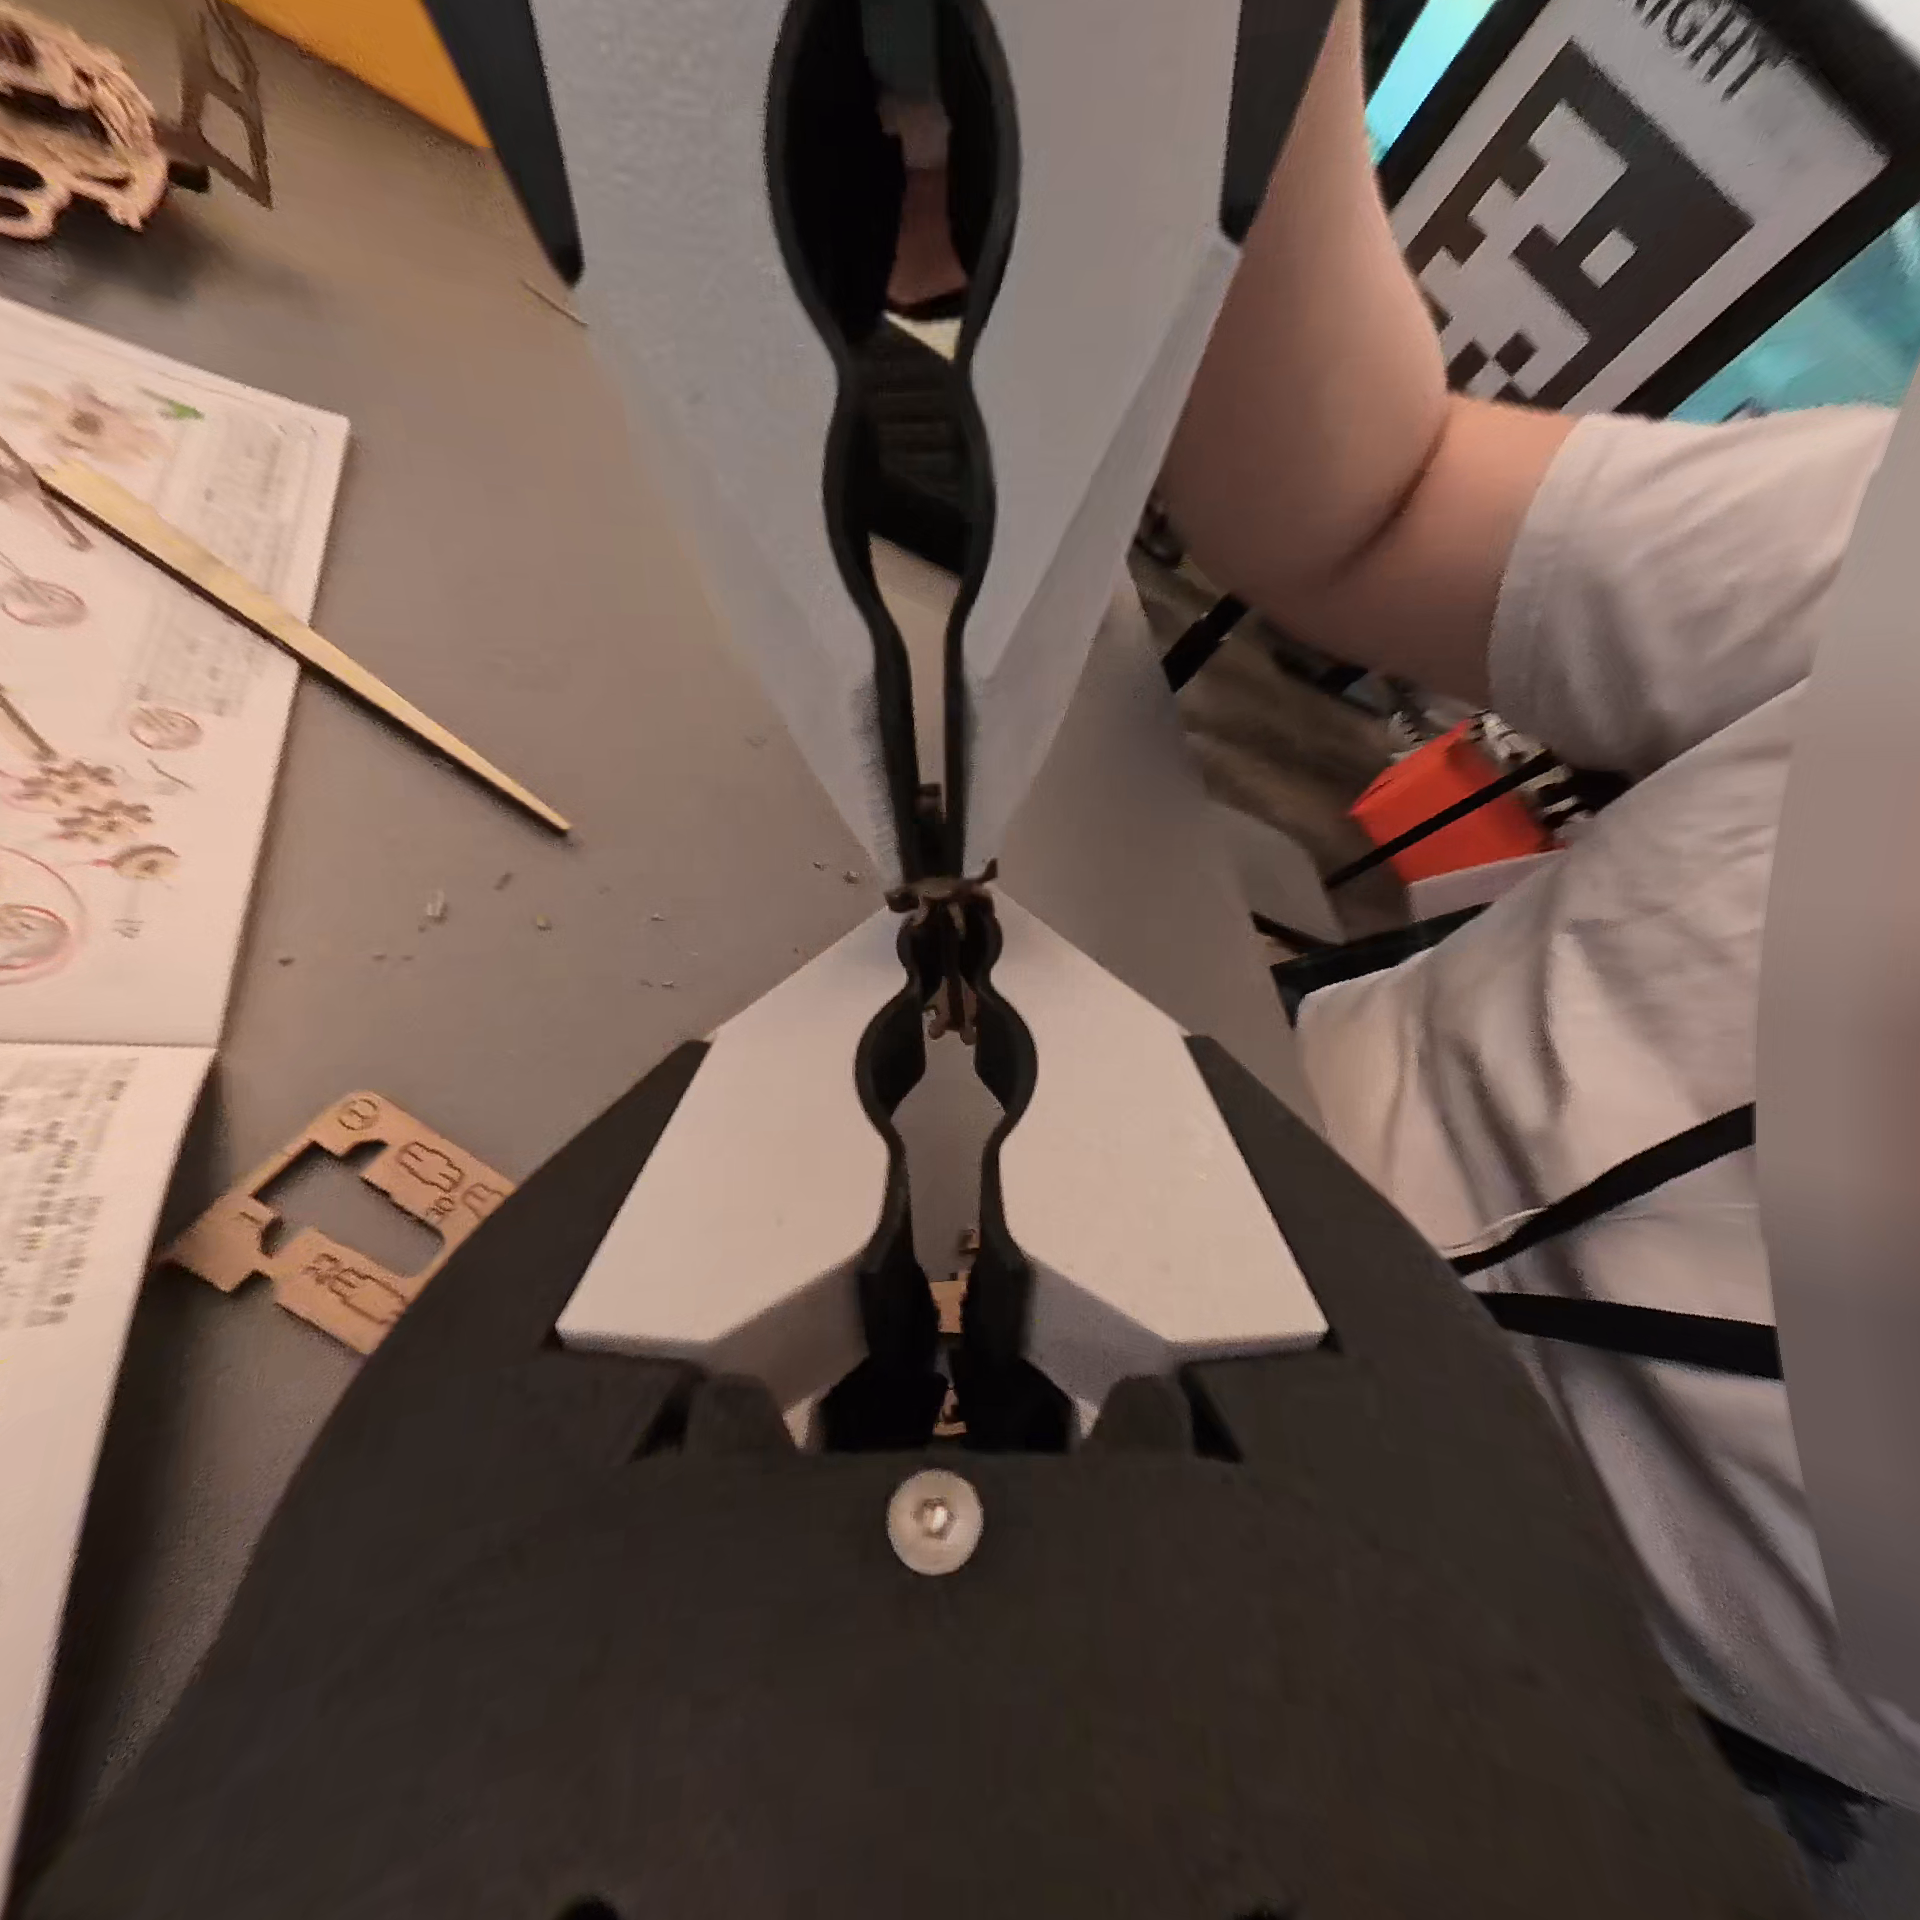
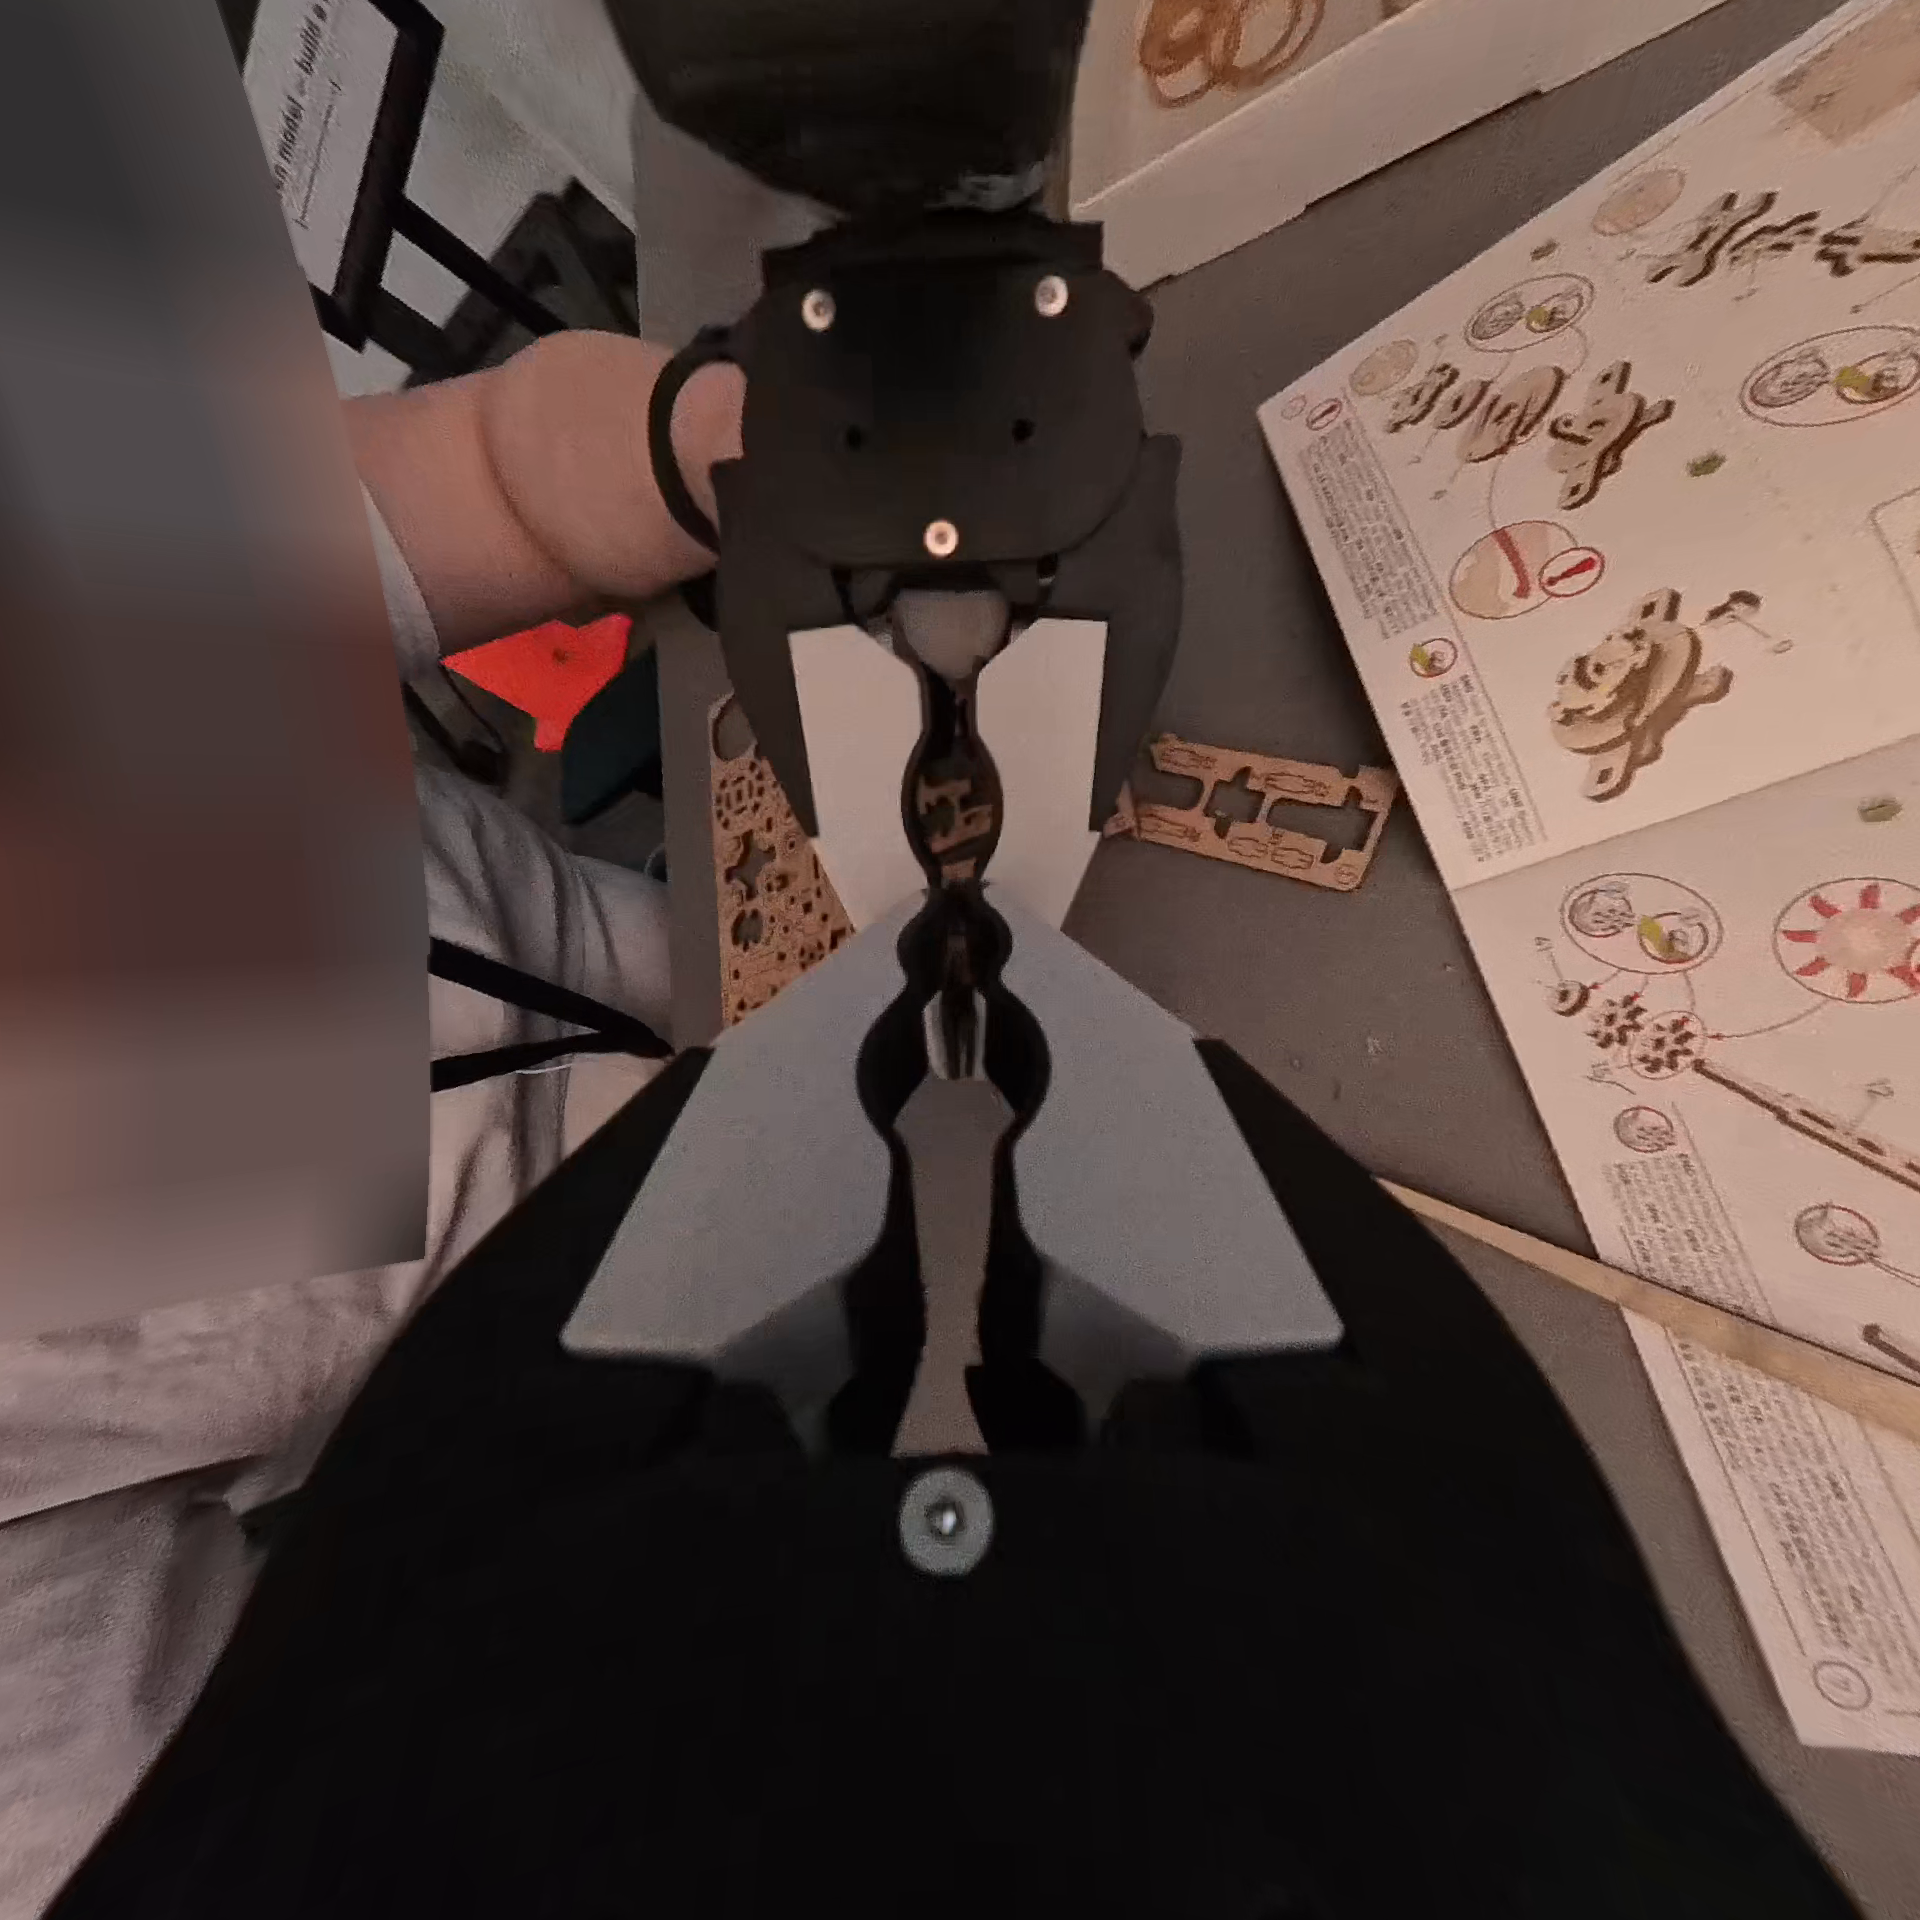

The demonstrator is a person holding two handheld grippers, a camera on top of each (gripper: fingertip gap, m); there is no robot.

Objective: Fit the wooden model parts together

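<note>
My left gripper [image 1: 940,940] is shut on a small flat wooden part [image 1: 953,1013], which also shows between its fingers in the right wrist view [image 2: 954,805]. My right gripper [image 2: 951,925] is shut on a thin dark fork-shaped wooden part [image 2: 958,1023]. The two grippers meet tip to tip above the grey table. In the left wrist view the right gripper [image 1: 935,852] comes down from the top, and the two parts touch at a small joint [image 1: 940,896]. In the right wrist view the left gripper [image 2: 954,868] comes from the top.
Instruction sheets [image 1: 125,675] [image 2: 1621,582] lie on the table with a long wooden stick [image 1: 312,644] across them. Emptied laser-cut wooden frames [image 1: 343,1216] [image 2: 1257,821] lie near. A built wooden model [image 1: 73,135] stands far left. A person's arm [image 1: 1351,468] is at the right. The left gripper's tips are roughly 6 cm from the right gripper's.
</note>
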